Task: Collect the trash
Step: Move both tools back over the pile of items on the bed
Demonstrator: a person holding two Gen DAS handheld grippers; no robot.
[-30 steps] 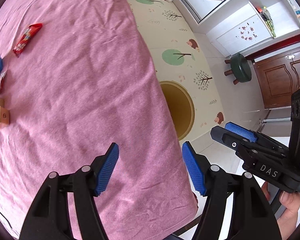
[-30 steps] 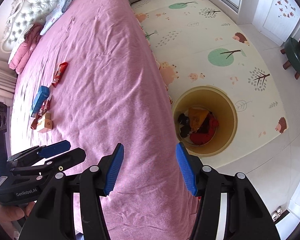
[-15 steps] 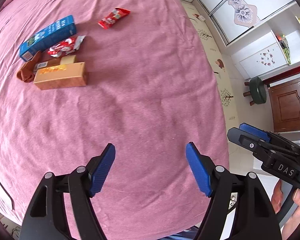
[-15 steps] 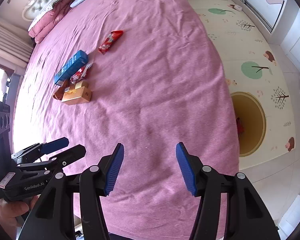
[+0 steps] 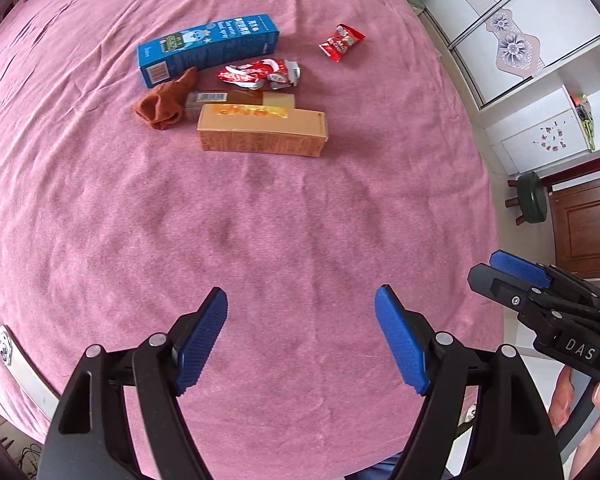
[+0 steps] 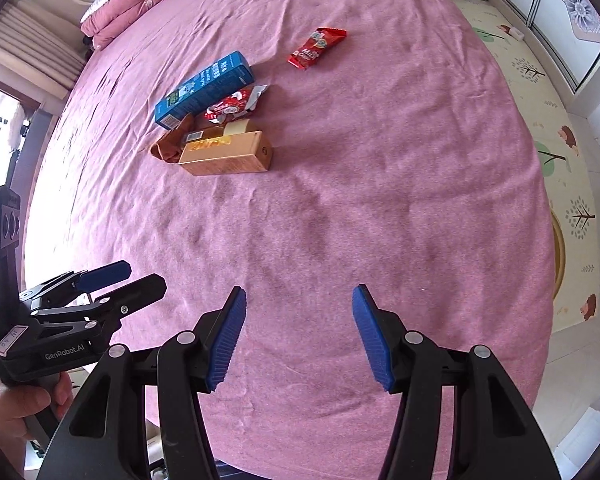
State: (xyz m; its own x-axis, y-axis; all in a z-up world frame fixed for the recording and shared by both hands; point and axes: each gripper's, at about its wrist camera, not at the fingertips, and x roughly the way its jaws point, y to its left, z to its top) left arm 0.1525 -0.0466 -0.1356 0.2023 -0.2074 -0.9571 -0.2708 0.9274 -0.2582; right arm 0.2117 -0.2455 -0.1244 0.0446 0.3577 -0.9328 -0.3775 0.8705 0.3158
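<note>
- While both tools hover over the pink bedspread (image 5: pixel 100 208), the left gripper (image 5: pixel 300 340) and the right gripper (image 6: pixel 298 334) stand wide apart and hold nothing.
- Landmark: the tan carton (image 5: pixel 262 134). Left of it lies a brown sock (image 5: pixel 165 102) (cloth, probably not trash); behind it lie the blue carton (image 5: pixel 208 48) and a crumpled red wrapper (image 5: pixel 260 74), touching the pile.
- Right of and beyond the landmark, a red snack packet (image 5: pixel 341 43) lies apart, well clear.
- Recommended: take the isolated packet first; approach low, straddle its short width, and close only when both pads bracket it.
</note>
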